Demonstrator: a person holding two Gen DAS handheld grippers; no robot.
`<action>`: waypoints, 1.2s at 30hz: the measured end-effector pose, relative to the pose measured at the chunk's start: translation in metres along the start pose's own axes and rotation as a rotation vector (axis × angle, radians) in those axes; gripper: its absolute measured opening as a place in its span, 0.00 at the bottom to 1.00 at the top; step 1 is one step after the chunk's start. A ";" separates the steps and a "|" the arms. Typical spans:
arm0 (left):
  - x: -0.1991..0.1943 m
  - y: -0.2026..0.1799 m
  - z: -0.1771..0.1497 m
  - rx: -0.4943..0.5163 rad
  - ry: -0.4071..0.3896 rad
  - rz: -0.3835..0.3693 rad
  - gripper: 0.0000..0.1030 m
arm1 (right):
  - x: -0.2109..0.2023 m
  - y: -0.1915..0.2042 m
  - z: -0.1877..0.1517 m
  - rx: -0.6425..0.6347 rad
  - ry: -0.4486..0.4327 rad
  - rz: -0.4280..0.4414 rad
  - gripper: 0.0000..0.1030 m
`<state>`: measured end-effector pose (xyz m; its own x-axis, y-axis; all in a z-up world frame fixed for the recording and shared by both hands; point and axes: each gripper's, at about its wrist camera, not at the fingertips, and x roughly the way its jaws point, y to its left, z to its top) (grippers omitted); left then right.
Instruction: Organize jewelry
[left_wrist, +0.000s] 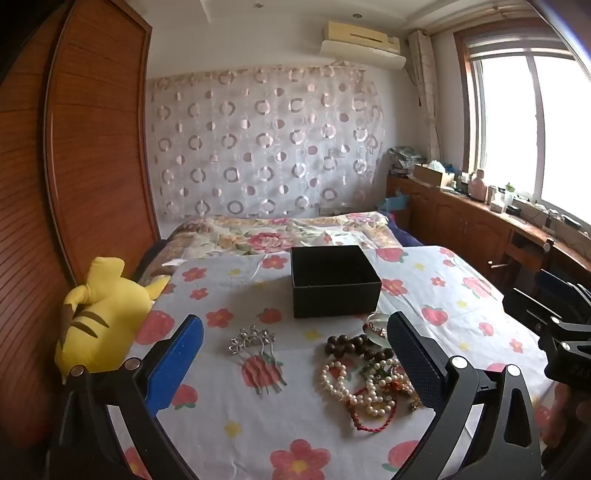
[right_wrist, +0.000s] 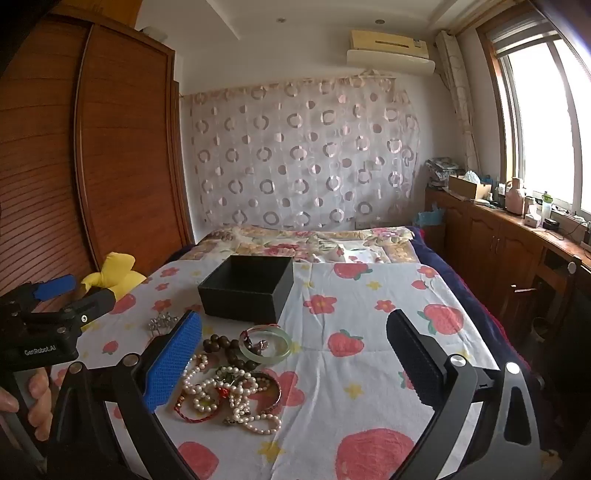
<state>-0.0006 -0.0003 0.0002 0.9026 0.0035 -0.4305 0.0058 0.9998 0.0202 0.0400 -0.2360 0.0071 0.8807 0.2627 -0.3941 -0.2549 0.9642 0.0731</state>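
An open black box (left_wrist: 334, 282) (right_wrist: 248, 288) stands on the strawberry-print sheet (left_wrist: 258, 417) (right_wrist: 369, 314). In front of it lies a jewelry pile: a pearl necklace (left_wrist: 341, 384) (right_wrist: 221, 395), dark wooden beads (left_wrist: 351, 343) (right_wrist: 221, 345), a red cord bracelet (left_wrist: 373, 424) (right_wrist: 194, 415), a pale green bangle (right_wrist: 264, 345) and a brown bangle (right_wrist: 273, 393). A silver hair comb (left_wrist: 255, 349) (right_wrist: 162, 321) lies to the left. My left gripper (left_wrist: 295, 363) is open above the comb and pile. My right gripper (right_wrist: 295, 360) is open above the pile's right side.
A yellow plush toy (left_wrist: 99, 314) (right_wrist: 114, 275) lies at the bed's left edge beside a wooden wardrobe (left_wrist: 55, 184). A floral quilt (left_wrist: 280, 232) covers the far end of the bed. A cluttered wooden cabinet (right_wrist: 498, 236) runs along the window on the right.
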 end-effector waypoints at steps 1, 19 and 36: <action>0.000 0.000 0.000 0.002 0.001 0.001 0.94 | 0.000 0.000 0.000 -0.003 0.000 -0.001 0.98; 0.000 0.000 0.000 0.004 0.002 0.001 0.94 | -0.001 0.001 0.001 0.000 -0.006 0.001 0.98; 0.017 0.006 0.010 0.001 -0.003 0.001 0.94 | -0.002 0.001 0.001 0.000 -0.008 0.001 0.98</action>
<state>0.0188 0.0051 0.0018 0.9039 0.0045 -0.4276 0.0050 0.9998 0.0212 0.0385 -0.2356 0.0092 0.8837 0.2643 -0.3863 -0.2560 0.9638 0.0740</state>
